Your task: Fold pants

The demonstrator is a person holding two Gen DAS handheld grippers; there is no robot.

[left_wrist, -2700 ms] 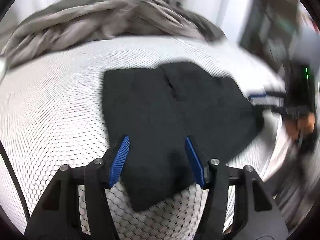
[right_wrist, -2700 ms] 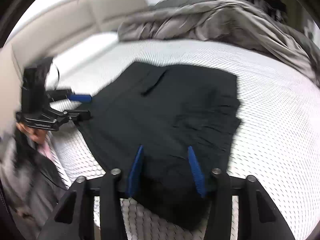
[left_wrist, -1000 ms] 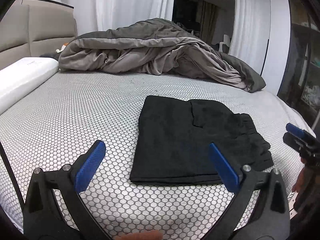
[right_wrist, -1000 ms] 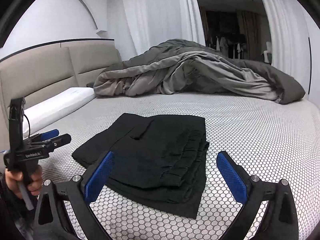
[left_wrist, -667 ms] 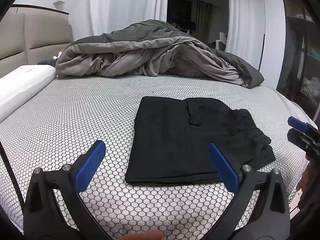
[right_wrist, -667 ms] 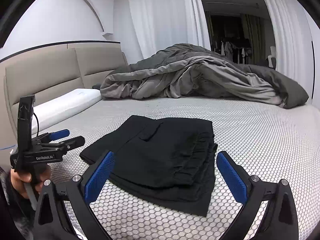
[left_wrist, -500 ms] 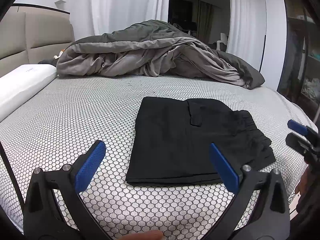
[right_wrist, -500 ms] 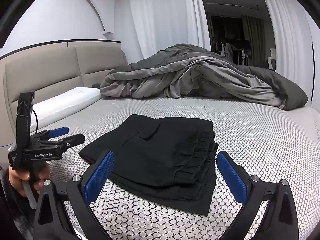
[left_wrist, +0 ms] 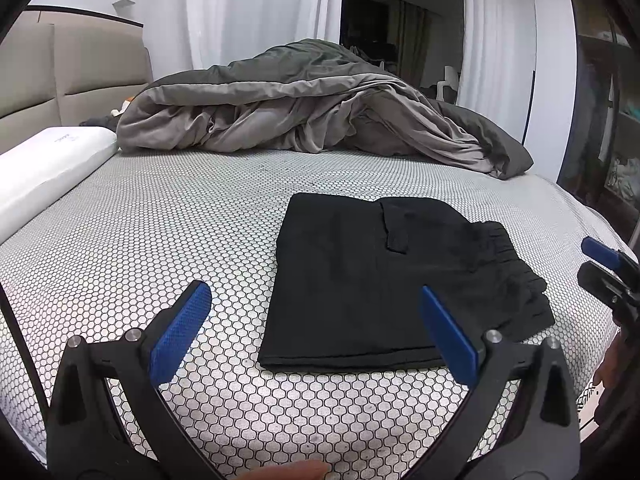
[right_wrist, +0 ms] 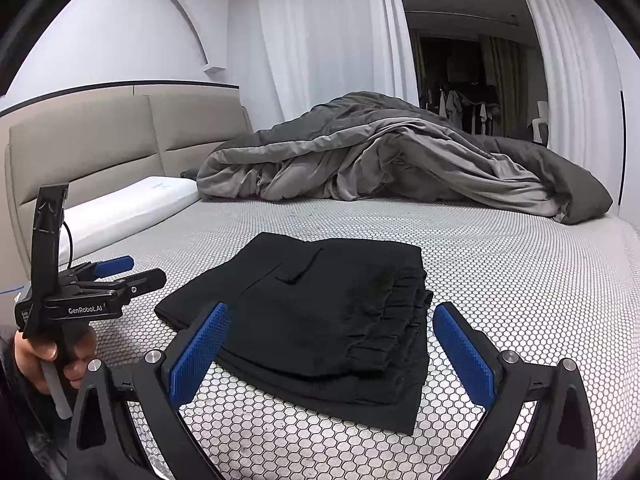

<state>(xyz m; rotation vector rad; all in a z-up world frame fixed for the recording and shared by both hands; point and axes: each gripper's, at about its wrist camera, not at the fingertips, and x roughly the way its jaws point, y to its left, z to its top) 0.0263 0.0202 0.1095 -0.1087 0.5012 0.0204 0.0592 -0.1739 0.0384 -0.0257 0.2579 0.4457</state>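
Observation:
The black pants (left_wrist: 384,276) lie folded into a flat rectangle on the bed, with the gathered waistband on the right side. They also show in the right wrist view (right_wrist: 320,312). My left gripper (left_wrist: 316,328) is open and empty, held above the near edge of the bed, short of the pants. My right gripper (right_wrist: 332,344) is open and empty, just in front of the pants' near edge. The left gripper also shows at the left of the right wrist view (right_wrist: 120,272), and the right gripper at the right edge of the left wrist view (left_wrist: 604,264).
The bed (left_wrist: 160,220) has a white honeycomb-patterned cover. A rumpled grey duvet (left_wrist: 312,120) lies across the far side. A white pillow (left_wrist: 44,164) and beige headboard (right_wrist: 100,140) are at the left. Curtains and a dark doorway stand behind.
Both grippers have opened wide, let go of the pants and drawn back and up from the fabric. In the last second the views have hardly shifted.

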